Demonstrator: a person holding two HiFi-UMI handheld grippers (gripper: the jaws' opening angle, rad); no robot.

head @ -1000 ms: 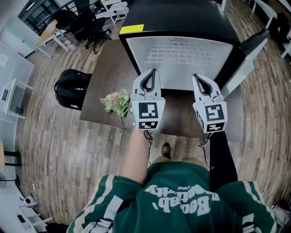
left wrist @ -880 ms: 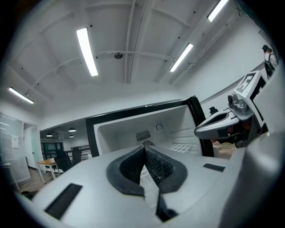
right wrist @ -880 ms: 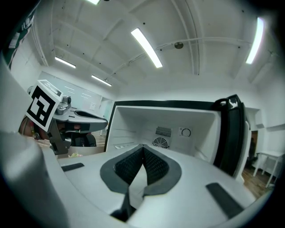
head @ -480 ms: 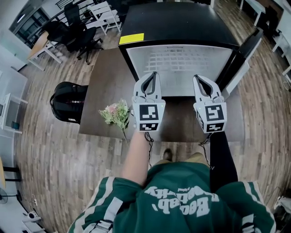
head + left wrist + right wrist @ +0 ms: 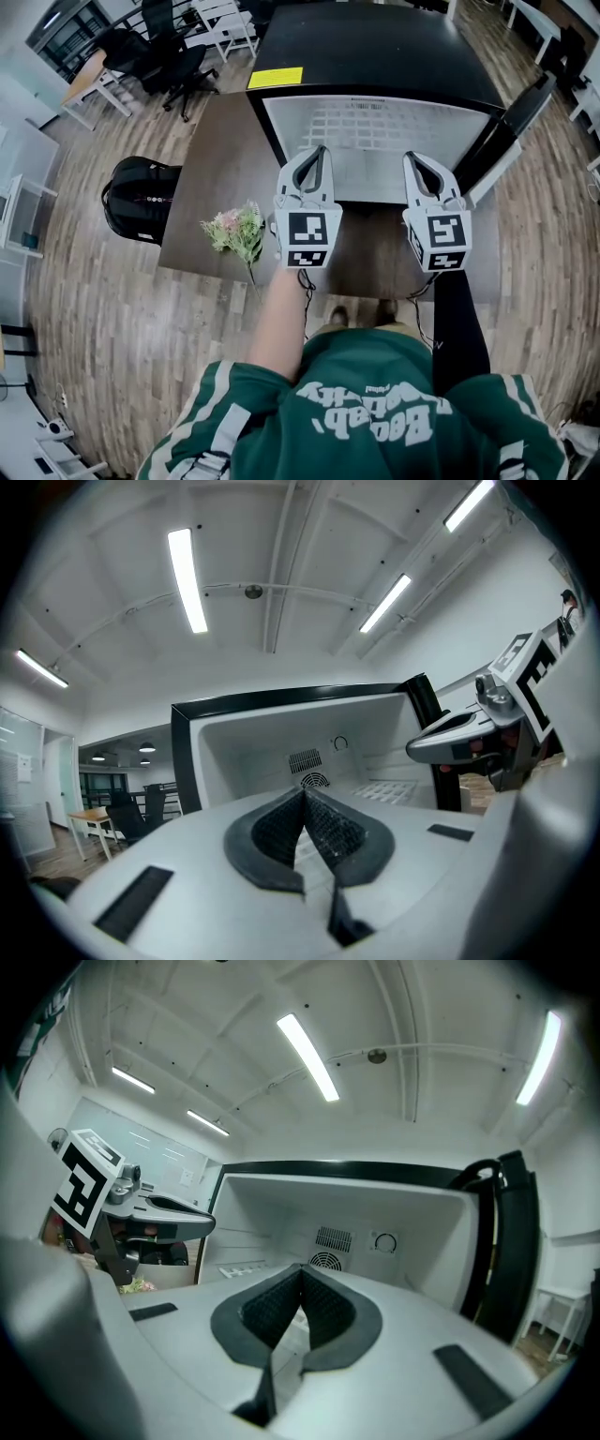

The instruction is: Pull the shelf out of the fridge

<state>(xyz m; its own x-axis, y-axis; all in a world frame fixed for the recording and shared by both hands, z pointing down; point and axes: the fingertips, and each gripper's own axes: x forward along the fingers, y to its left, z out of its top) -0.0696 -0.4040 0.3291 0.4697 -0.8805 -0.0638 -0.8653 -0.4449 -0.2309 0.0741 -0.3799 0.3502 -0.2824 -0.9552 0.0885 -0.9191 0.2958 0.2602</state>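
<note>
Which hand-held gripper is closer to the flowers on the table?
Left. The left hand-held gripper sits just right of the flowers; the right hand-held gripper is farther right, beyond it.

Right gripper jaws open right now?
No: in its own view the right gripper has its jaws pressed together at the tip, nothing between them, facing the open fridge.

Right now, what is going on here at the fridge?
A person stands before an open fridge on a table, with a gripper in each hand. The left tongs and the right tongs are both shut, with nothing between them, and point level at the opening. The shelf sits inside, not yet pulled out. The door hangs open at the right, and flowers lie on the table at the left.
</note>
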